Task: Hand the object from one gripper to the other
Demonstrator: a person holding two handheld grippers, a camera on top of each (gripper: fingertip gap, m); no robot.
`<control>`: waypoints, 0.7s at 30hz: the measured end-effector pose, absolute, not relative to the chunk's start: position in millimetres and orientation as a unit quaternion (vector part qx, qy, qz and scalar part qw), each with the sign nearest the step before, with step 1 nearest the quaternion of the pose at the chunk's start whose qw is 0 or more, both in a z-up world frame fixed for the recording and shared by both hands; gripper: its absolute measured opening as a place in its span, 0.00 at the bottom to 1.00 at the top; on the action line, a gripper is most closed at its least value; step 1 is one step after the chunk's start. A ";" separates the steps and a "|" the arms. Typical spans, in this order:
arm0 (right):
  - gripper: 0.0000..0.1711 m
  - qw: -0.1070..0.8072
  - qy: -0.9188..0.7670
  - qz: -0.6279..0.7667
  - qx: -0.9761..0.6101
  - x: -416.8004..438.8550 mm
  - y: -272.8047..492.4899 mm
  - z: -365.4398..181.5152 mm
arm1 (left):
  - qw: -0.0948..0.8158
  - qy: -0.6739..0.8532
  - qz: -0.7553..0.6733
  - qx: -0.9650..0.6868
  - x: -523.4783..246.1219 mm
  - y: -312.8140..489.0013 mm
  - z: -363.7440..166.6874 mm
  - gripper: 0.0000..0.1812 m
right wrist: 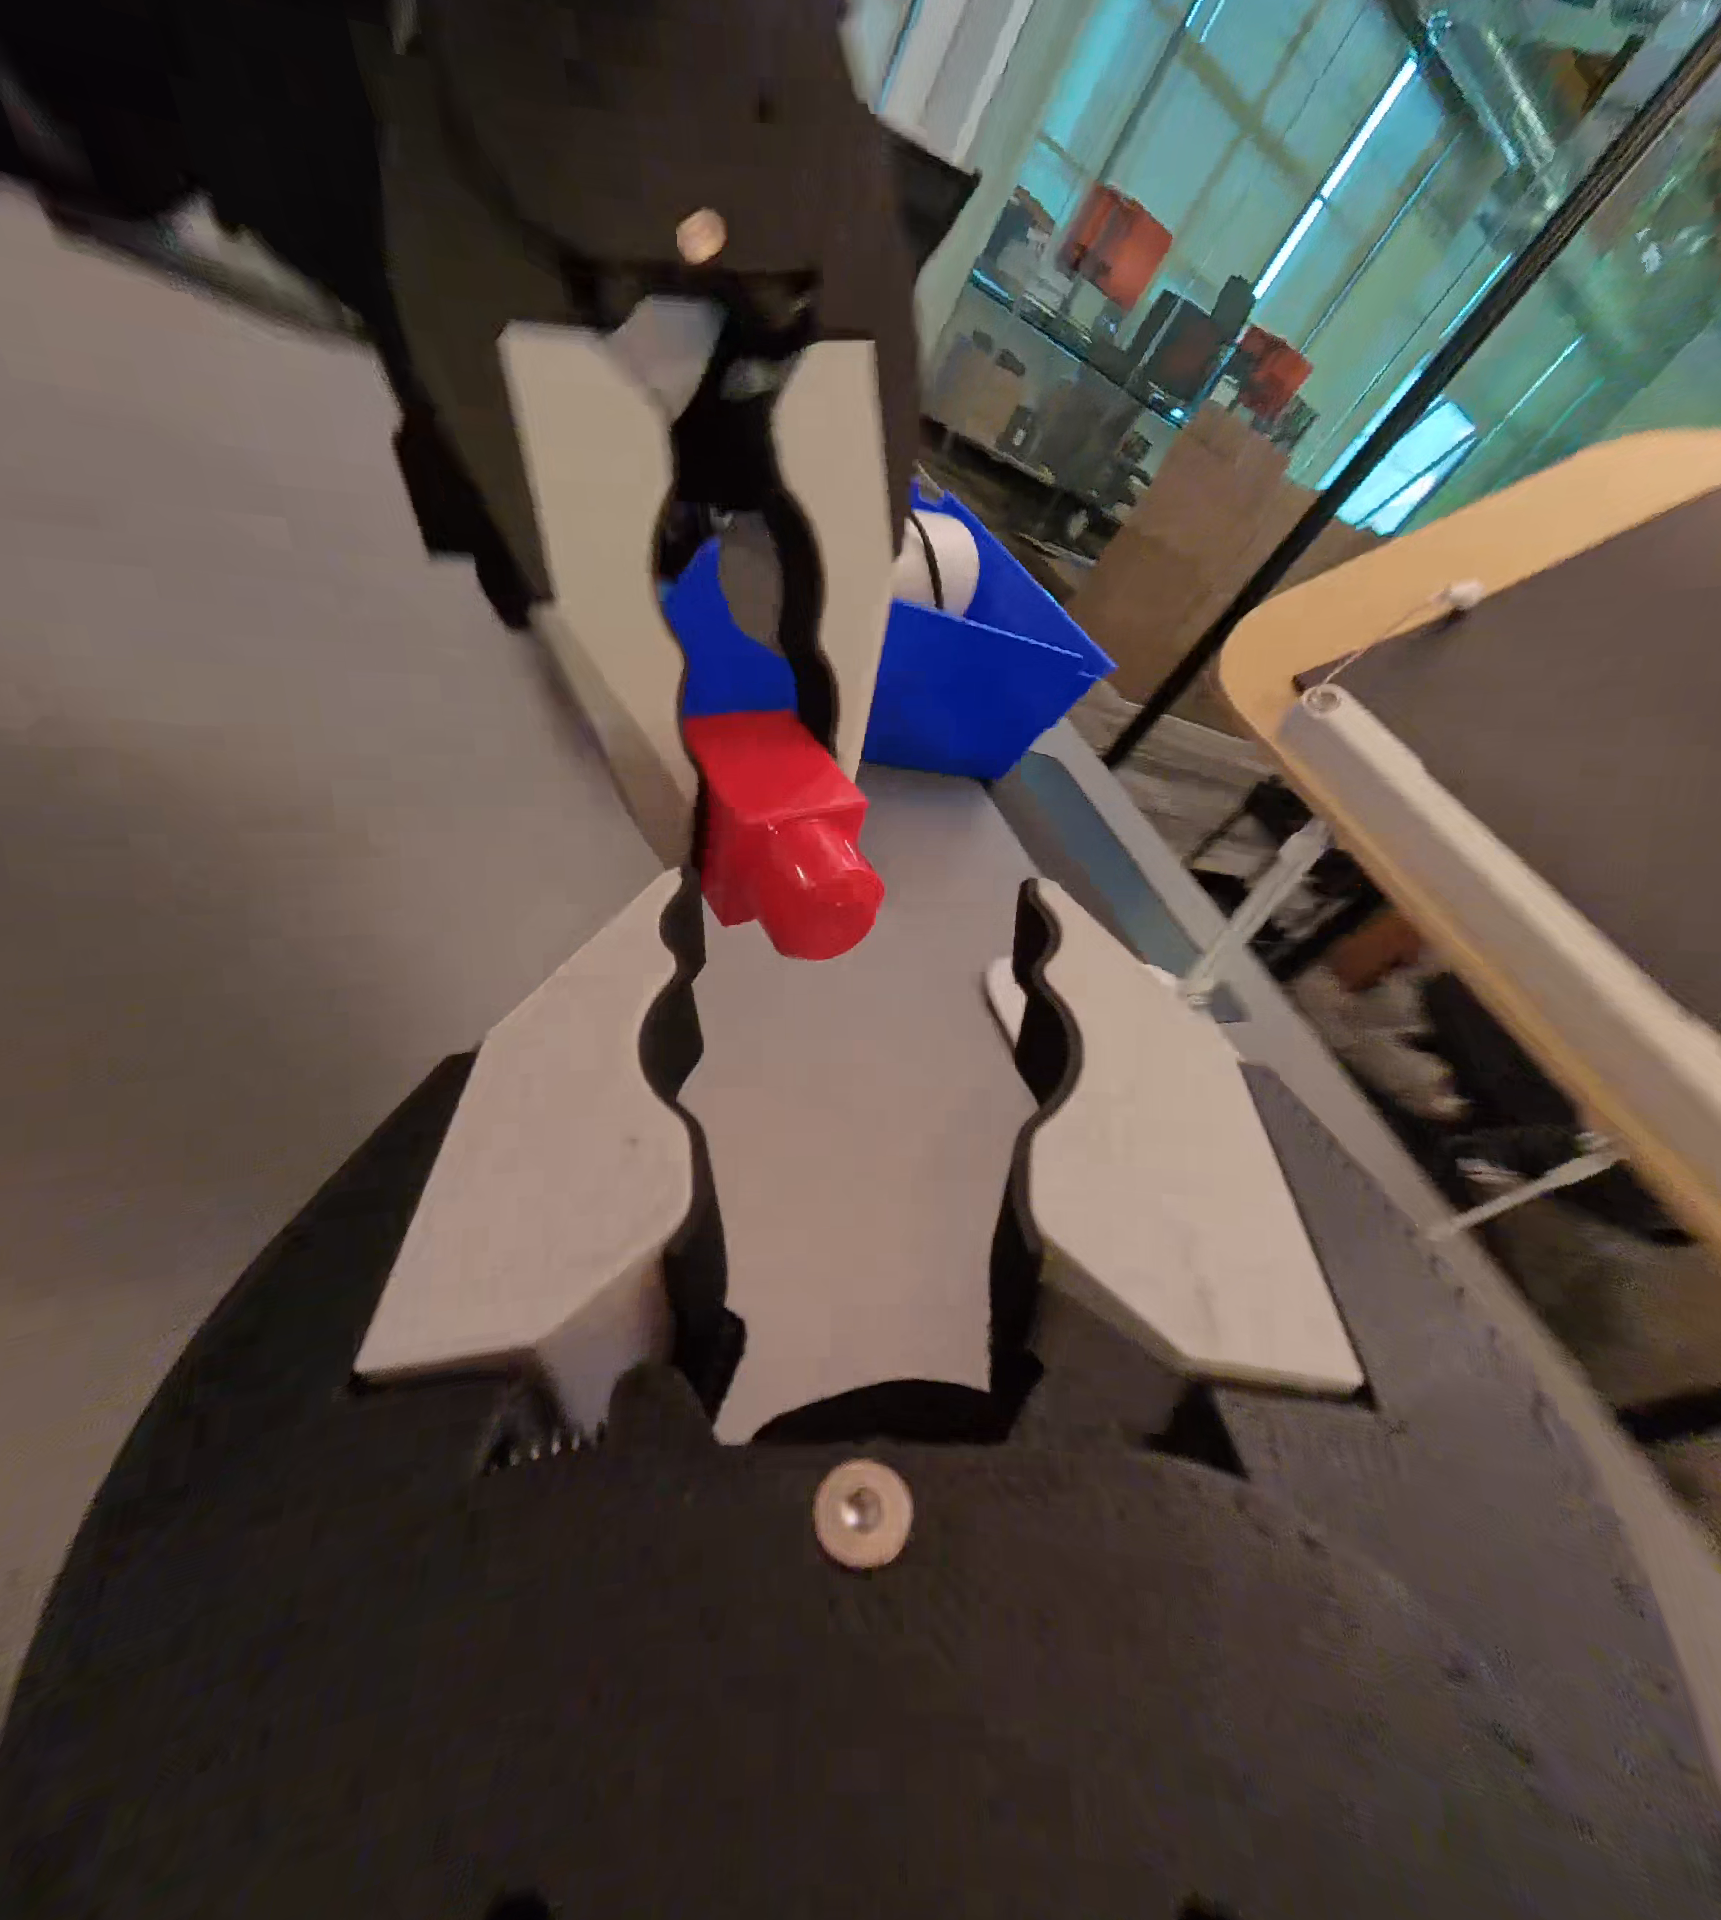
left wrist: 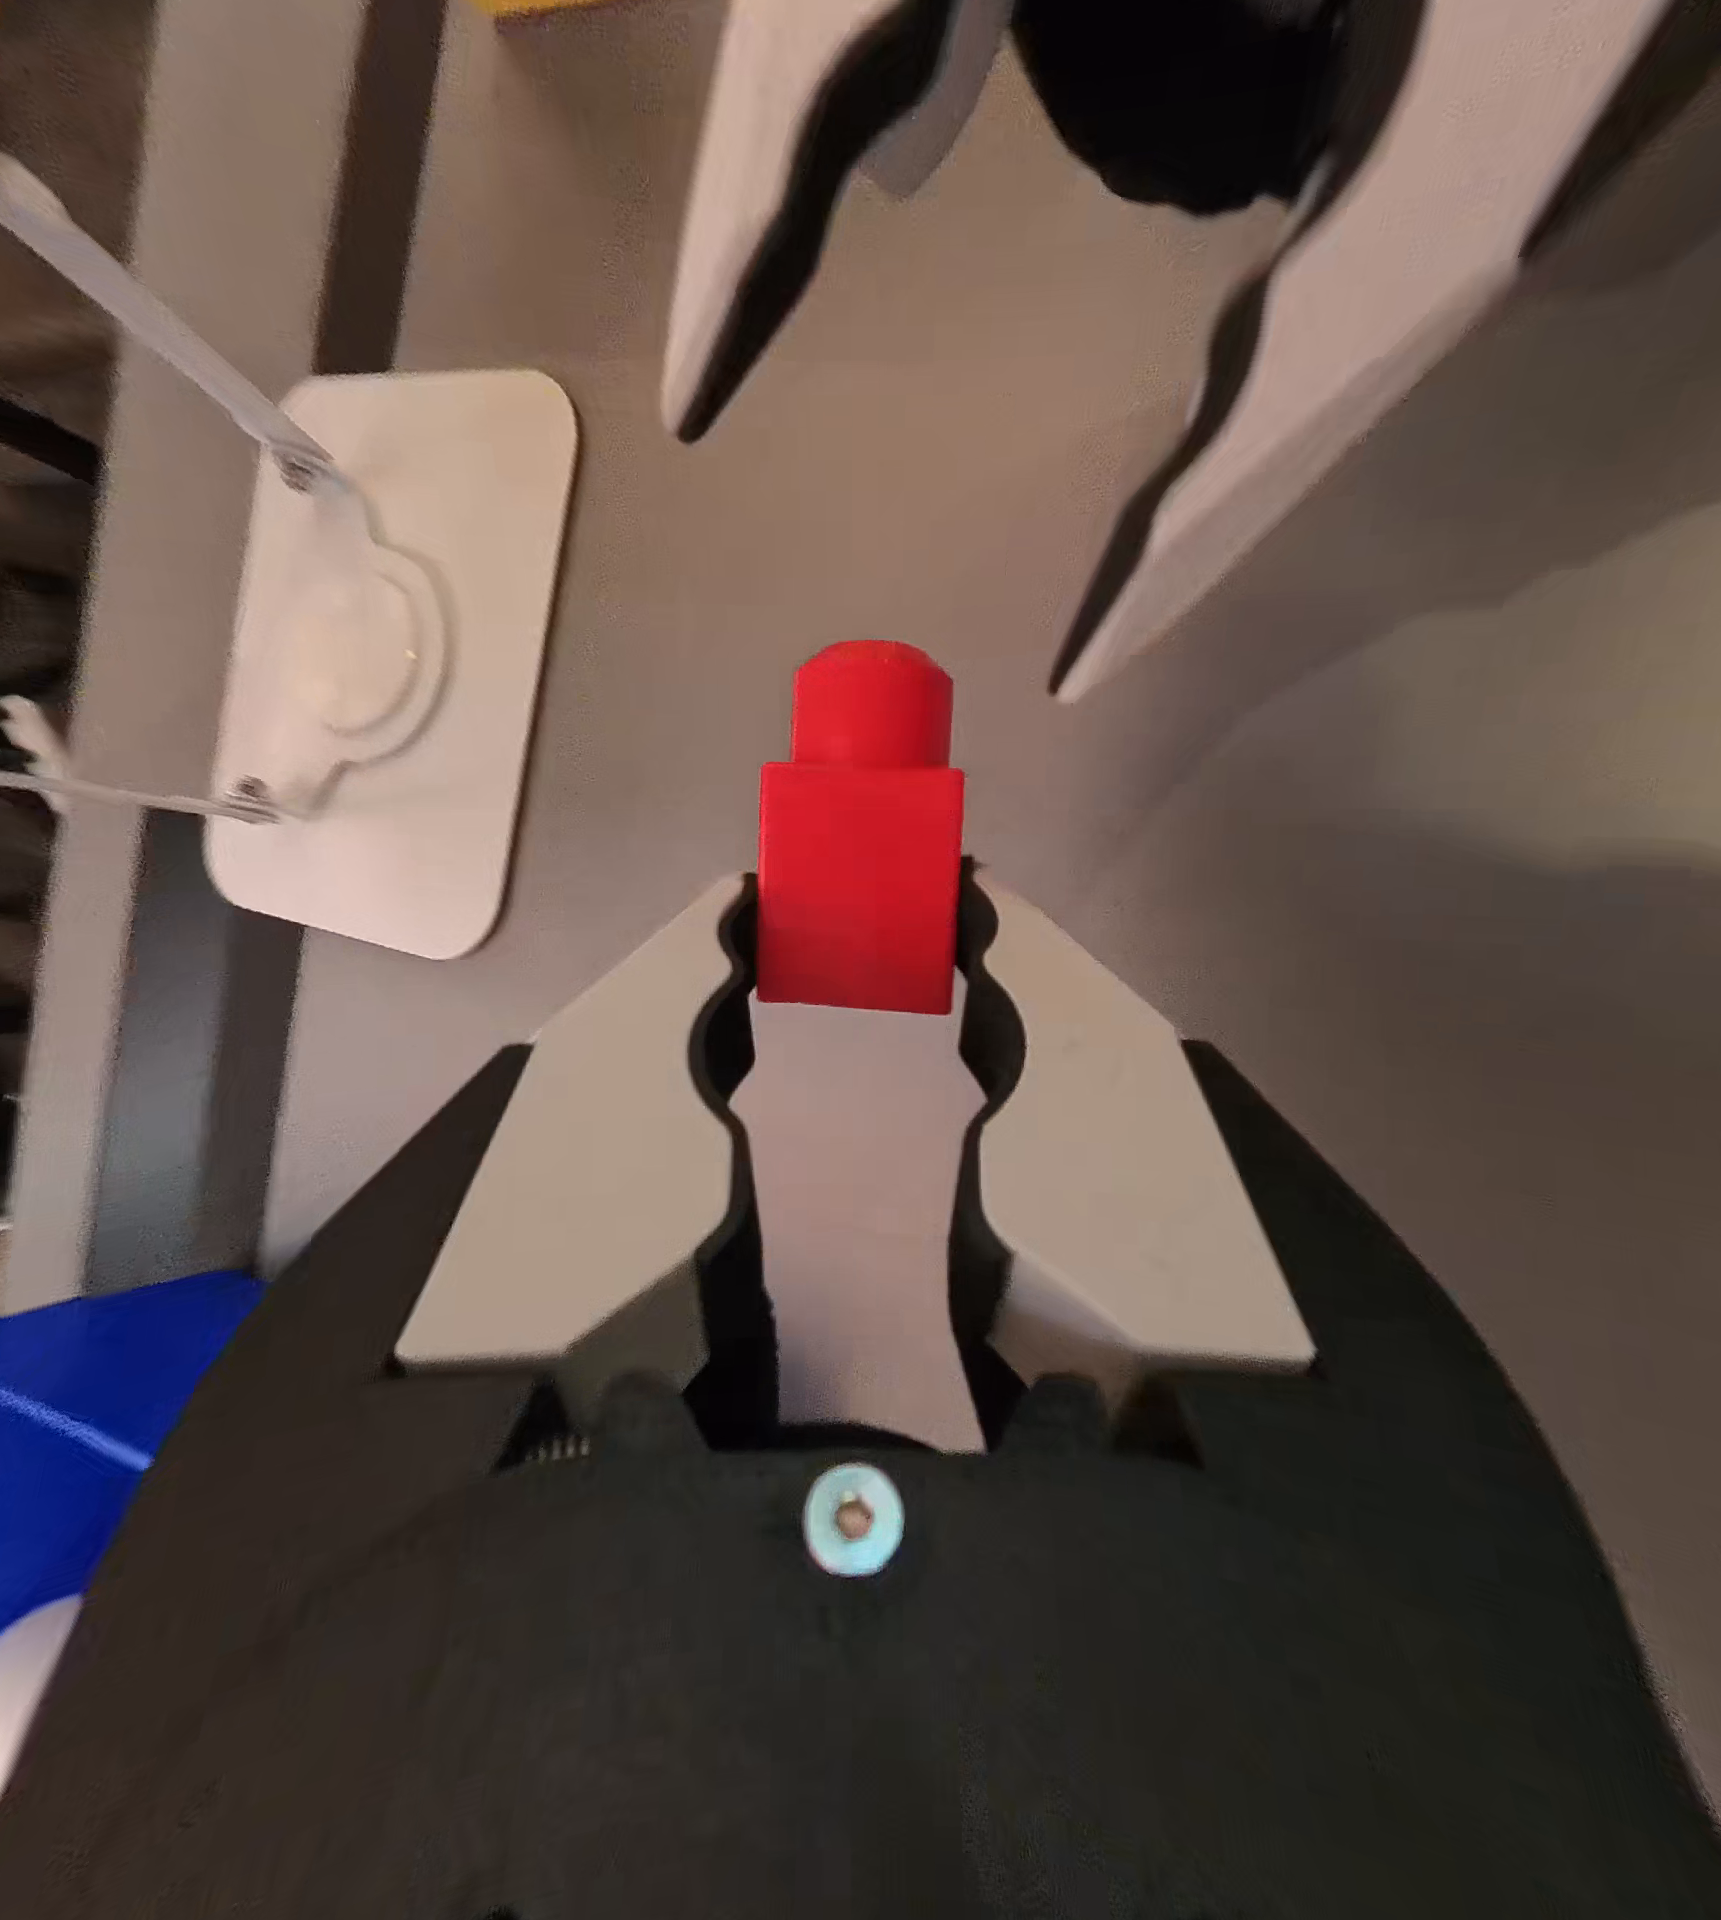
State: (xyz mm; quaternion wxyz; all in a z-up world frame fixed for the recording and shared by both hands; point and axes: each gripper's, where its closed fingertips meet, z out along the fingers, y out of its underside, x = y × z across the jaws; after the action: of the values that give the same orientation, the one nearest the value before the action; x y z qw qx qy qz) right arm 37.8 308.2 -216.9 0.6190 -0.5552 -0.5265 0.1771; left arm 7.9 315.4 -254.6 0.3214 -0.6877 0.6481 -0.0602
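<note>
Left gripper (left wrist: 856,883): your fingers are clamped on the red block (left wrist: 858,883), pinching its square body at the very tips; its round stud juts forward past them.
Left gripper, right wrist view (right wrist: 768,800): it comes in from the top, fingers pointing down at your other tool, the block (right wrist: 783,842) caught between the tips with the stud aimed at the camera.
Right gripper (right wrist: 856,914): your jaws stand wide apart with nothing between them; the stud hangs just above the gap, nearer your left-hand finger (right wrist: 565,1122), and I cannot tell whether it touches.
Right gripper, left wrist view (left wrist: 877,561): two pale fingers reach in from the top, spread, tips just beyond the stud.
Block: held in the air over the grey worktop (right wrist: 160,727), off its surface.
Bin (right wrist: 960,675): blue, standing on the worktop near its far edge, behind the left gripper, with something white inside.
Plate (left wrist: 399,665): white, rounded corners, lying flat on the worktop by its edge, thin rods fixed to it.
Desk (right wrist: 1562,644): wood-edged, dark top, beside the worktop and apart from it.
</note>
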 end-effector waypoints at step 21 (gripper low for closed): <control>0.16 0.588 -0.667 -0.189 -0.417 13.7 307.8 -257.1 | 0.023 0.541 -0.335 -0.771 5.9 278.9 -269.6 0.19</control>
State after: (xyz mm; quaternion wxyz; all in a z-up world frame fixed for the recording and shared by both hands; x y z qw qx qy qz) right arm 13.7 307.8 -257.1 0.5882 -0.4167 -0.6669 -0.1888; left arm 5.9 278.9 -269.6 0.0226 -0.7713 0.5407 -0.3349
